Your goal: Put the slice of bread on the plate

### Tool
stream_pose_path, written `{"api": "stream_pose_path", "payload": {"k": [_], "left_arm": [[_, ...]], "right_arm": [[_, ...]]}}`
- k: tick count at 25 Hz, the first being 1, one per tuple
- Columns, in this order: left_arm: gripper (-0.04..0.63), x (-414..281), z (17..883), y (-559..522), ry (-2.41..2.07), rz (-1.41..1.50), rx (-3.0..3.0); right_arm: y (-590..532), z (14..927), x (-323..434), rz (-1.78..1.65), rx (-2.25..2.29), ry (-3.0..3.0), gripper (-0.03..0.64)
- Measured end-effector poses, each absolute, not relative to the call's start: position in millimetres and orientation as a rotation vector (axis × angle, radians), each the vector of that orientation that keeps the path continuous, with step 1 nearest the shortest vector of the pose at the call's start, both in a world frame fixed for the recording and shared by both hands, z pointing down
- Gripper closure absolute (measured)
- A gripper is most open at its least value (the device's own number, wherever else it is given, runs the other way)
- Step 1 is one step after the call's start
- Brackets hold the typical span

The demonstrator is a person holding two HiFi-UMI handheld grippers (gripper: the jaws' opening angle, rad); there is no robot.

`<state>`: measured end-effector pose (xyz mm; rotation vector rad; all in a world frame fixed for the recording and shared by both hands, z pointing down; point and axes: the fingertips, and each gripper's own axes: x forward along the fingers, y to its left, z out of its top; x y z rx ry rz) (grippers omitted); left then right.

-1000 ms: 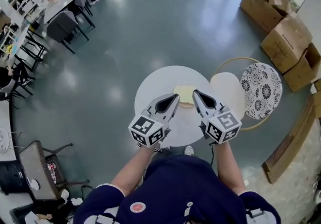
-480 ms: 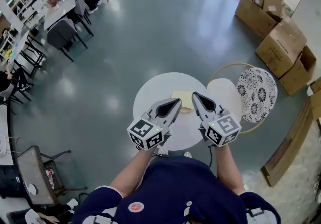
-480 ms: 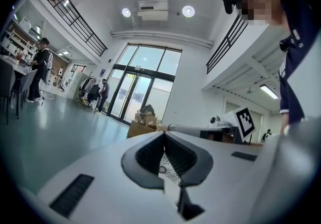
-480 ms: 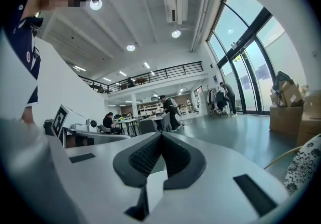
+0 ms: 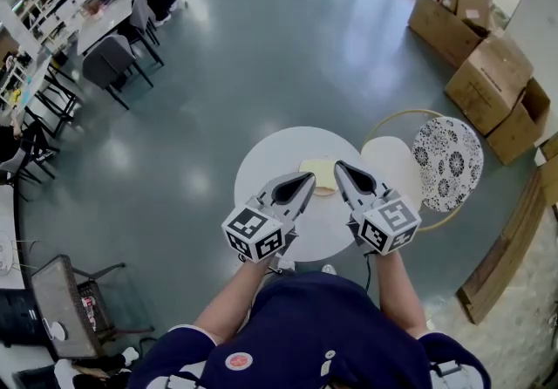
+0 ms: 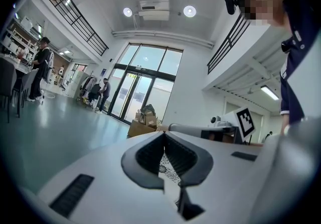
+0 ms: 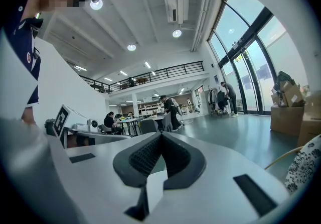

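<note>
A pale slice of bread (image 5: 319, 174) lies on the small round white table (image 5: 270, 160), toward its right side. To the right, inside a wooden hoop, sit a plain cream plate (image 5: 394, 165) and a black-and-white patterned plate (image 5: 447, 159). My left gripper (image 5: 308, 177) hovers at the bread's left edge, its tips touching and nothing between them (image 6: 163, 133). My right gripper (image 5: 339, 165) hovers at the bread's right edge, also shut and empty (image 7: 161, 135). Both point level, over the table.
Cardboard boxes (image 5: 488, 73) are stacked at the far right, and wooden boards (image 5: 510, 248) lie on the floor at the right. Chairs (image 5: 113, 56) and desks with people stand at the far left. Grey floor surrounds the table.
The right gripper has lifted slightly; the left has barely moved. The head view shifted a little. Both grippers stay shut beside the bread, which has not moved.
</note>
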<state>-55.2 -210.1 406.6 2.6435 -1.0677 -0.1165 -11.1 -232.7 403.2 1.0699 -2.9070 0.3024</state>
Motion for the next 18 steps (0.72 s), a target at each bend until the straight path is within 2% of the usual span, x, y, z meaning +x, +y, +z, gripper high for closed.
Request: {"api": "stream_pose_path", "payload": {"k": [18], "left_arm": [[0.588,-58.0,406.5,-206.1,-1.062,-0.135,2.617]], "right_arm": [[-232.2,393.7,-17.4,0.271,1.041,-2.926,0.612]]}}
